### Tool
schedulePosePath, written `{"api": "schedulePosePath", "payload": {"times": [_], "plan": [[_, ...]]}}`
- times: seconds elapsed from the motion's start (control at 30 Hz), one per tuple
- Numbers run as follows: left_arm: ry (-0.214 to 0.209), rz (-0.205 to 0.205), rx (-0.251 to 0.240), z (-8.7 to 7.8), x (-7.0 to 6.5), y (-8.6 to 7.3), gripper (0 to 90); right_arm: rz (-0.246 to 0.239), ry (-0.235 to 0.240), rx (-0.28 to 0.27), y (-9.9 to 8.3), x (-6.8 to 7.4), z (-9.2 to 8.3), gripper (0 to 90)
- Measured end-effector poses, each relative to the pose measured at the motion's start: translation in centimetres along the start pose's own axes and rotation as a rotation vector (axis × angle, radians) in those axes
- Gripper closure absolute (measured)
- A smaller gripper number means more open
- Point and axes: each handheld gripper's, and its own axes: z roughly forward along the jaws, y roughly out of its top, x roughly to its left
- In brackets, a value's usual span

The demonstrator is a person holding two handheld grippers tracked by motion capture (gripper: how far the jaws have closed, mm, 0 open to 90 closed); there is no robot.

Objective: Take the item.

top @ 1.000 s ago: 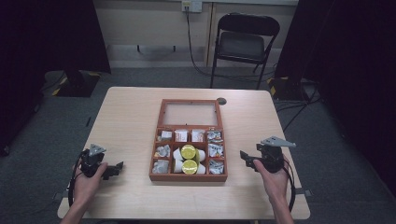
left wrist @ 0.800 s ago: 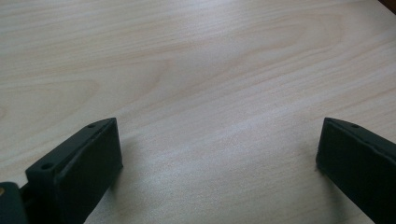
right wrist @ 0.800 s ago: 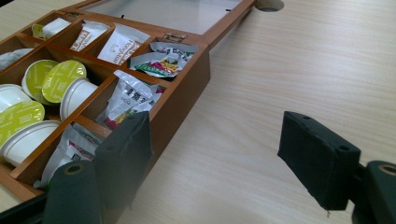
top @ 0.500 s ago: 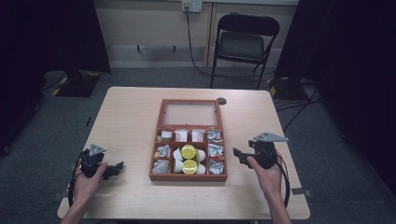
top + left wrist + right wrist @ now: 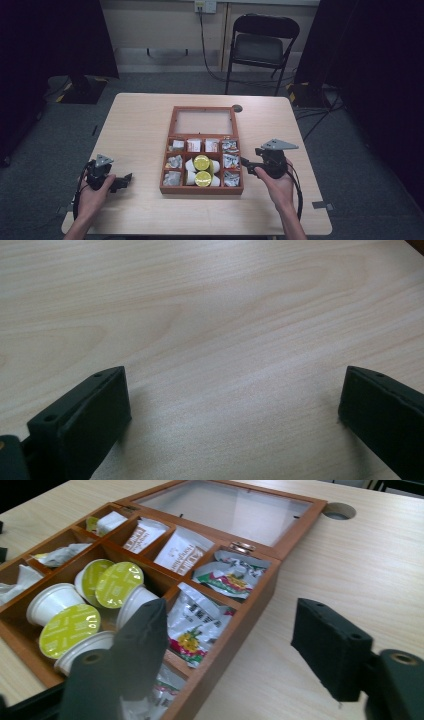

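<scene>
Left hand-held gripper (image 5: 120,182) rests released and empty near the bench's (image 5: 140,125) front-left corner. At centre stands the open wooden tea box (image 5: 202,190). The right hand-held gripper (image 5: 245,166), unclenched and empty, its jaws just narrowing, approaches the box's right-hand sachets (image 5: 192,625); next it likely must descend onto one.

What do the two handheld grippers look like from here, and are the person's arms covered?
Both are black. The left gripper and right gripper each carry a grey three-cornered plate on top and trail a black cable that loops by the wrist. The jaws are blocky black bars with small screw holes. The forearms are bare, with no sleeves or gloves in sight.
</scene>
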Motion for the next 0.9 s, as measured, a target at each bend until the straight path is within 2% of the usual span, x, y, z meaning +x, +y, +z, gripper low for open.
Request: {"api": "schedulePosePath", "payload": {"times": [0.27, 0.33, 0.5, 0.6, 0.9], "plan": [[-0.001, -0.001, 0.000, 0.0, 0.0, 0.0, 0.0, -0.024, 0.045, 0.008, 0.4, 1.5, 1.0, 29.8], [0.000, -0.001, 0.000, 0.0, 0.0, 0.0, 0.0, -0.043, 0.063, 0.024, 0.5, 2.2, 1.5, 30.3], [-0.001, -0.001, 0.001, 0.0, 0.0, 0.0, 0.0, -0.064, 0.085, 0.024, 1.1, 3.1, 2.0, 30.8], [0.000, 0.000, 0.000, 0.0, 0.0, 0.0, 0.0, -0.072, 0.094, 0.026, 1.3, 3.4, 2.2, 31.7], [0.000, -0.001, 0.000, 0.0, 0.0, 0.0, 0.0, -0.095, 0.162, 0.040, 1.6, 4.9, 3.6, 38.7]]}}
